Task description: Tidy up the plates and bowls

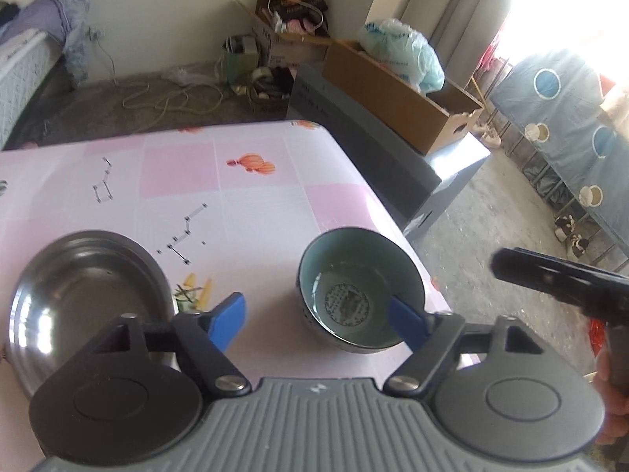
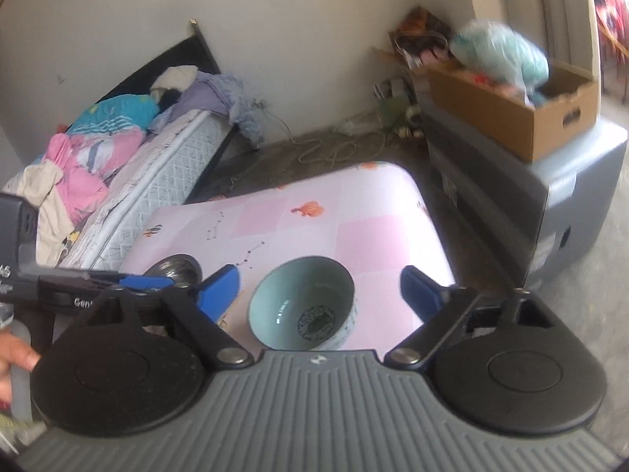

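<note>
Glossy steel basin [image 1: 86,287], glazed ceramic bowl [image 1: 359,291], smooth printed plastic tablecloth [image 1: 251,196]

On the pink table [image 1: 243,196] I count one ceramic bowl [image 1: 359,295] at about four o'clock, one steel plate [image 1: 90,299] at eight o'clock, and past the table one cardboard box [image 1: 397,94] holding one plastic bag [image 1: 405,53].

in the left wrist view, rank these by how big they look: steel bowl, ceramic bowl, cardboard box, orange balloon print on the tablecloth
1. Steel bowl, though it sits nearest the camera, which inflates it.
2. Cardboard box, close to the steel bowl in apparent size; being farther off, it may really be bigger.
3. Ceramic bowl.
4. Orange balloon print, clearly smallest.
</note>
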